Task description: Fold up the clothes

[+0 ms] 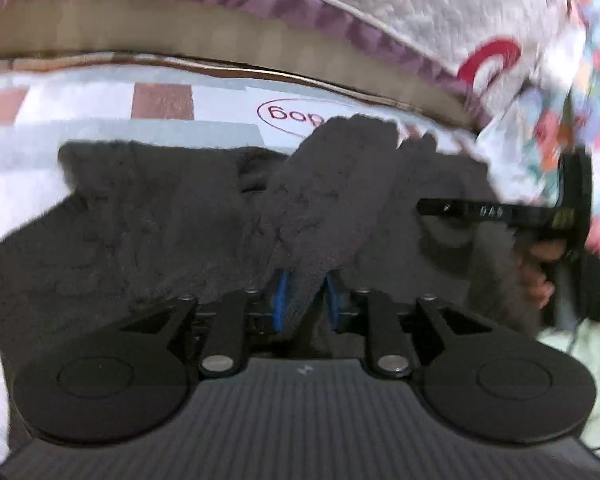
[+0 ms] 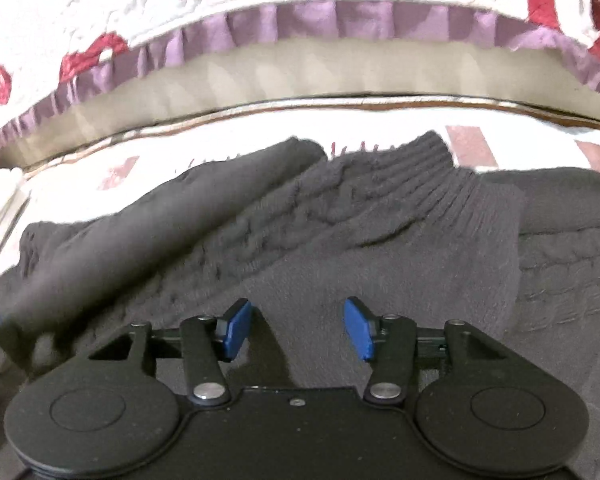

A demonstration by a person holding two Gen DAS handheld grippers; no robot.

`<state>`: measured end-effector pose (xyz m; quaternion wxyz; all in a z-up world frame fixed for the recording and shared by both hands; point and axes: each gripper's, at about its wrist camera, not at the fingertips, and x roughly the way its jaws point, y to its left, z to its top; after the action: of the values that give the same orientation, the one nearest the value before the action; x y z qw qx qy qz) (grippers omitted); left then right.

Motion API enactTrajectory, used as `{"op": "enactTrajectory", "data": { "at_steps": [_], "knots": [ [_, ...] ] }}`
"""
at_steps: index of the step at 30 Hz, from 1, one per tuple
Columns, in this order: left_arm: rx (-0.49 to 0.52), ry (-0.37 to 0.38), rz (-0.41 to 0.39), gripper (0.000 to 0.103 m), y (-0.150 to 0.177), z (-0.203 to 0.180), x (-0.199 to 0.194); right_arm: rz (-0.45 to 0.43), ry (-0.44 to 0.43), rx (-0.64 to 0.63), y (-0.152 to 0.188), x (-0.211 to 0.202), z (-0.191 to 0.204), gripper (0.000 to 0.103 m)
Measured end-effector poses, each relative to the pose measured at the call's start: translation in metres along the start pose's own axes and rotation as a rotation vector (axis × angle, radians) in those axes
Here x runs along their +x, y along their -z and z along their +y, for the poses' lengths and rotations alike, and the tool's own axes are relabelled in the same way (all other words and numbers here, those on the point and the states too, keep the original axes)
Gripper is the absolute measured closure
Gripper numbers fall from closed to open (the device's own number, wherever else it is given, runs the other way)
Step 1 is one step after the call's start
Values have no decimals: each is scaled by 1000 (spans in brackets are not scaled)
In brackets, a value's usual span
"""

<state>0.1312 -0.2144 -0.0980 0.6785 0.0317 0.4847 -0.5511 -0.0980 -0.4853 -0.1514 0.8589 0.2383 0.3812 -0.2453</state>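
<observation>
Here, sweater [image 1: 312, 216] between left fingers [image 1: 281, 298].

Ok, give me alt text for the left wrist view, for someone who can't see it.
The left tongs pinch a fold of a dark grey knit sweater lying on a patterned bedsheet. At right, the right tongs reach over the sweater.

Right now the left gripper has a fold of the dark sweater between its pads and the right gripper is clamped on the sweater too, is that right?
Not quite. The right wrist view shows the right gripper open above the sweater, its pads apart and gripping nothing. The left gripper does have a fold of the sweater between its pads, as the left wrist view shows.
</observation>
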Motion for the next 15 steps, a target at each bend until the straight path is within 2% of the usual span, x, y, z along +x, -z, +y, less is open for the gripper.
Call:
{"op": "enactTrajectory", "data": {
  "at_steps": [2, 5, 9, 13, 15],
  "knots": [
    [-28, -27, -21, 59, -1, 9, -14, -38, -36, 42, -3, -8, 2, 46],
    [-12, -97, -75, 59, -2, 17, -31, -73, -47, 72, -5, -12, 8, 46],
    [-88, -216, -127, 56, 2, 42, -34, -103, -71, 70, -13, -19, 24, 46],
    [-187, -194, -72, 56, 10, 65, -20, 12, -232, 100, -43, -7, 53, 46],
    [-203, -173, -52, 56, 11, 67, -14, 97, -244, 86, -64, 8, 76, 43]
  ]
}}
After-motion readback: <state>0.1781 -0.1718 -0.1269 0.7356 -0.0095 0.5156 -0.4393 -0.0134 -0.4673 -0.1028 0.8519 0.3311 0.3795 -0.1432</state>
